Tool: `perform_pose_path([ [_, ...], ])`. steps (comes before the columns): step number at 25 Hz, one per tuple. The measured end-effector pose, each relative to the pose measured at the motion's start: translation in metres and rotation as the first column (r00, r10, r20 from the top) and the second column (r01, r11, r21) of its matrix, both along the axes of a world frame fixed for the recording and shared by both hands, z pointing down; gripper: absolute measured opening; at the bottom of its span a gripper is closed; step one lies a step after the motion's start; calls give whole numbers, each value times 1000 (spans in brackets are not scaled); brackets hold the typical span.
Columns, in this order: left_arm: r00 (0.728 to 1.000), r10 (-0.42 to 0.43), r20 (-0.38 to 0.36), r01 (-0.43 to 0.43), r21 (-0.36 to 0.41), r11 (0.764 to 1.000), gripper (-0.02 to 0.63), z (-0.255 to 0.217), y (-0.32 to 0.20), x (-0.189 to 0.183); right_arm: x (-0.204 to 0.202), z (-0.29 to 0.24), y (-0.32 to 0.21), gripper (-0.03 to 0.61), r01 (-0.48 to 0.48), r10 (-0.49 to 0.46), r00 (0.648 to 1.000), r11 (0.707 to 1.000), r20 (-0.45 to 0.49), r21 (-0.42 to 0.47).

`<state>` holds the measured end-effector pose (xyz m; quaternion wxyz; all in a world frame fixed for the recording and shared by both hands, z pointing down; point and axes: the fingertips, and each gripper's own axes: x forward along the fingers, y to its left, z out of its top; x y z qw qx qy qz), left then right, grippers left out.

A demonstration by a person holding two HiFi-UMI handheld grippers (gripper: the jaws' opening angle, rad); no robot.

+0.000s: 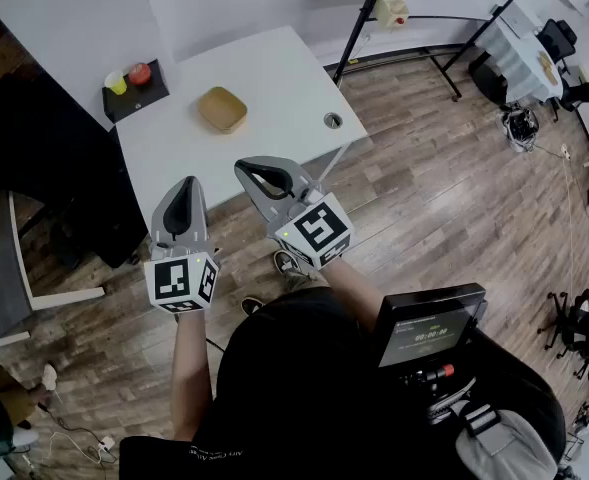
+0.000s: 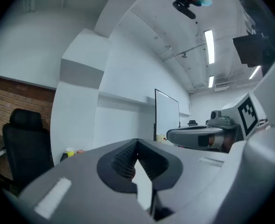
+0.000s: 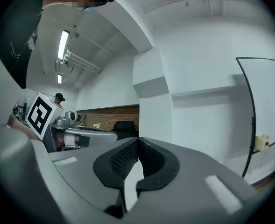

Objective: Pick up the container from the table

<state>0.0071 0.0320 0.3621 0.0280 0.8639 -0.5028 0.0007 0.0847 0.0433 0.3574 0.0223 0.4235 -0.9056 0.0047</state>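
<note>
In the head view, we are holding both grippers level in front of our body, over the wooden floor [image 1: 424, 188] and just before the near edge of the white table [image 1: 274, 63]. The left gripper [image 1: 187, 182] is pointing toward the table, and its jaws are lying together. The right gripper [image 1: 244, 169] is just beside it, with its tips reaching over the table's near corner. Its jaws are also lying together and are gripping nothing. The container [image 1: 222, 108] – a shallow tan one with rounded corners – is sitting near the middle of the table, well apart from both grippers. At the far left corner a black tray [image 1: 149, 98] is carrying a red apple [image 1: 140, 72] and a yellow cup [image 1: 117, 84]. A black chair [image 1: 34, 148] is standing left of the table, and a black pole [image 1: 359, 28] is leaning behind it.

In the left gripper view, we are looking along the closed jaws: the dark ribbed pads [image 2: 123, 160] are meeting at the tip and nothing is sitting between them. The right gripper is showing at the right with its marker cube [image 2: 247, 113]. The chair is at the left, and the cup is showing small beside it. A whiteboard [image 2: 167, 115] is standing against the far wall.

In the right gripper view, the jaws are again pressing together – empty. The left gripper is showing at the left, and behind it a brick wall [image 3: 104, 115] is running along the room.
</note>
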Motion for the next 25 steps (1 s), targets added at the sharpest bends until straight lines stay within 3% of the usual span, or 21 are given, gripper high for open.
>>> perform_pose_path([
  [4,1000,-18,8,18,1,1000,-6,3,-14,6,4,7,-17,25,32,-32,999,999,31,-16],
  [6,1000,-23,16,23,-1,1000,-6,6,-22,12,8,12,-26,63,47,-46,998,999,30,-21],
  [18,994,-85,69,89,-58,994,-6,37,-58,48,37,32,-66,63,145,-144,989,989,26,-42],
  [25,979,-199,41,203,-128,971,-6,62,-69,21,23,66,-90,67,241,-245,969,964,-21,-114],
])
